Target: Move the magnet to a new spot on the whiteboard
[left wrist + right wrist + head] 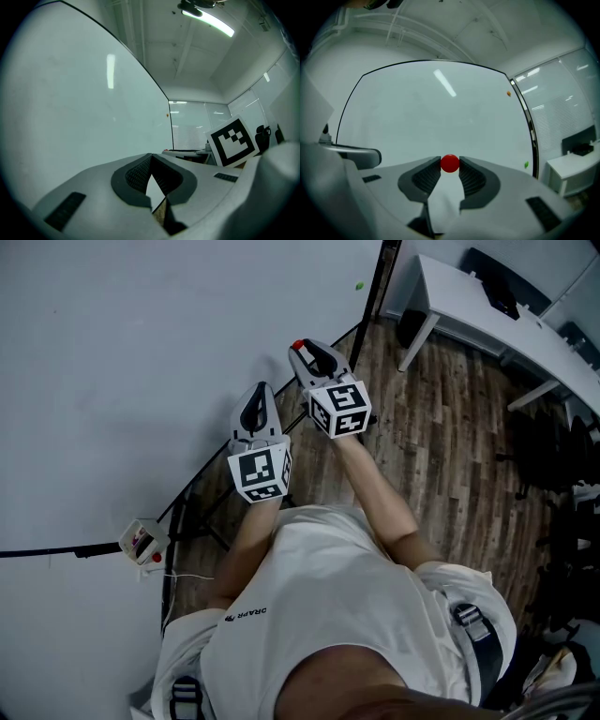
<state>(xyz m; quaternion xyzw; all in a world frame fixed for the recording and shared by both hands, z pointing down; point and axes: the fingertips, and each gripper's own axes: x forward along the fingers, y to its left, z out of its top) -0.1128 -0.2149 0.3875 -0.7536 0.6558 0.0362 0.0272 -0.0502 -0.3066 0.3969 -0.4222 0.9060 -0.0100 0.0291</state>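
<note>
A small round red magnet (pixel 450 163) sits between the fingertips of my right gripper (pixel 450 165), whose jaws are shut on it. The whiteboard (pixel 431 108) fills the view straight ahead of that gripper. In the head view the red magnet (pixel 298 345) shows at the tip of the right gripper (pixel 300 349), right at the whiteboard (pixel 141 352) surface; whether it touches the board I cannot tell. My left gripper (pixel 260 392) is held beside it, lower left, its jaws shut with nothing between them. In the left gripper view the left gripper (pixel 150 156) runs alongside the whiteboard (pixel 70 108).
A green magnet (pixel 358 285) and an orange magnet (pixel 508 93) sit near the board's right edge. The board's black frame (pixel 375 287) and stand legs run over the wooden floor (pixel 450 446). A white desk (pixel 487 306) stands at right. A small box (pixel 142 540) hangs on a cable.
</note>
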